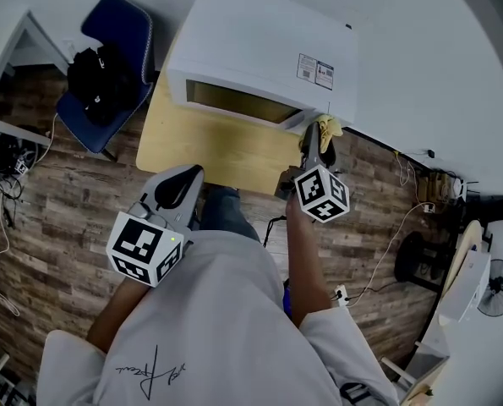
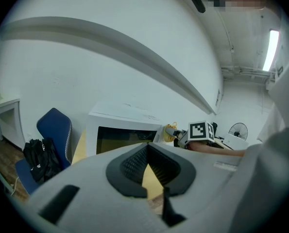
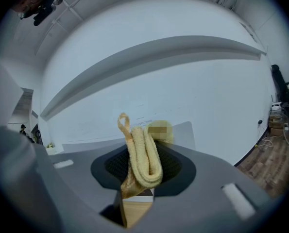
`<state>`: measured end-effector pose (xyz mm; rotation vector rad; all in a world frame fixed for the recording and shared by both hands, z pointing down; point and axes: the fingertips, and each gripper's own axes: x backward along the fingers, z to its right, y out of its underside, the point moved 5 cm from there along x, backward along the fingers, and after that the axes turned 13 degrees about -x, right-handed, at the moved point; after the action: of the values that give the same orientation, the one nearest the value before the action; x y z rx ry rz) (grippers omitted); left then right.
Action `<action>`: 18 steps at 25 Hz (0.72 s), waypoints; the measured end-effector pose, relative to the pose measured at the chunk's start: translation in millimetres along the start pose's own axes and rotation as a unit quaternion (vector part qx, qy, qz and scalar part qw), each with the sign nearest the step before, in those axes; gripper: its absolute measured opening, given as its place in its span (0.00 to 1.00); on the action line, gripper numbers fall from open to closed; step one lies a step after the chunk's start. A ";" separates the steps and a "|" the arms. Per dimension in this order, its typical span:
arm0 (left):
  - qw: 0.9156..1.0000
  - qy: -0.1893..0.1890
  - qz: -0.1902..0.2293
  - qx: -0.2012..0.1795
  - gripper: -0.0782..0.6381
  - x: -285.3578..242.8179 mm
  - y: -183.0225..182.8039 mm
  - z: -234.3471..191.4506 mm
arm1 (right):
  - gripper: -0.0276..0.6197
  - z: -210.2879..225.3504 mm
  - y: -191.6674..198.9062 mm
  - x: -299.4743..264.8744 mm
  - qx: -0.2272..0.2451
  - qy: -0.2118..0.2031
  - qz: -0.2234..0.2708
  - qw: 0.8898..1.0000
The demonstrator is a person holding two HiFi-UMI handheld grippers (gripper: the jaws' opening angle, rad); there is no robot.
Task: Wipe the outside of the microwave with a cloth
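The white microwave (image 1: 259, 41) stands on a wooden table (image 1: 200, 142), its dark door window facing me; the left gripper view shows the microwave (image 2: 120, 125) from the front. My right gripper (image 1: 314, 146) is at its front right corner, shut on a folded yellow cloth (image 1: 329, 128). In the right gripper view the cloth (image 3: 144, 157) stands up between the jaws of the right gripper (image 3: 143, 144). From the left gripper view the cloth (image 2: 170, 131) is beside the door. My left gripper (image 1: 182, 184) hangs over the table's near edge, and the left gripper (image 2: 146, 152) is shut and holds nothing.
A blue chair (image 1: 120, 32) with a black bag (image 1: 99, 79) stands left of the table. A white desk (image 1: 14, 49) is at the far left. Cables (image 1: 386, 244) lie on the wood floor to the right, near a fan (image 1: 498, 288).
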<state>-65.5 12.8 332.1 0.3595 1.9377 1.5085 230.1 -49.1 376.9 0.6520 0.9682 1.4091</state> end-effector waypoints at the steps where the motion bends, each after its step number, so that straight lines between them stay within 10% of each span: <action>1: 1.000 0.001 0.000 0.000 0.10 -1.1 -0.2 0.4 | 0.22 -2.1 0.4 -0.1 0.002 -0.004 -0.001 1.000; 18: 1.000 -0.012 -0.010 0.010 0.10 5.6 9.9 -3.8 | 0.22 -53.6 33.0 -19.8 0.015 -0.069 -0.034 0.997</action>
<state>-73.9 16.0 340.1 0.3646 1.9331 1.4654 169.4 -74.3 382.3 0.7234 0.8952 1.2751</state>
